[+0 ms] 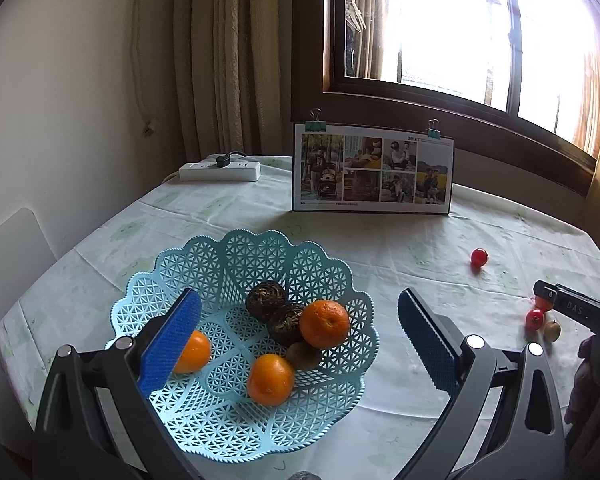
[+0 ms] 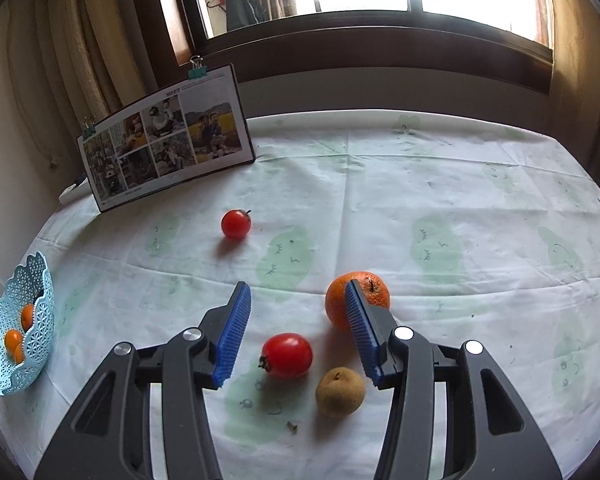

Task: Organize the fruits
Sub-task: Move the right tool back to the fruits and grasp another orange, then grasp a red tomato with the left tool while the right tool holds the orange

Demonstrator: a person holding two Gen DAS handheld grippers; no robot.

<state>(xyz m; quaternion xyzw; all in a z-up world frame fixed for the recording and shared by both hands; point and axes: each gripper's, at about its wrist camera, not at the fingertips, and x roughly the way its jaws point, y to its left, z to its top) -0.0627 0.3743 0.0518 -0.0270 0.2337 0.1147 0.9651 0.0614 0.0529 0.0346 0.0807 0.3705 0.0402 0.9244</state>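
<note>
Left gripper [image 1: 300, 340] spread wide, empty, hovering over light blue lattice basket [image 1: 228, 432] on table with pale green-print cloth [image 1: 400, 240]. In basket: three oranges [image 1: 324, 324], two dark patterned round fruits [image 1: 265, 300] touching each other, small brown fruit [image 1: 303, 355] tucked under the back orange, possibly a kiwi, hard to tell. Left blue pad [image 1: 172, 340] partly covering one orange.

Right gripper [image 2: 296, 332] also wide open, empty, low over cloth. Red fruit [image 2: 287, 356] between its fingers, touching neither. Loose orange [image 2: 374, 292] partly behind right pad [image 2: 362, 332]. Brown pear-like fruit [image 2: 340, 392] just beside red one. Smaller red fruit [image 2: 236, 224] farther back, well apart. Photo board [image 2: 164, 136] with binder clips upright near window; white power strip [image 1: 220, 171] at back left corner.
</note>
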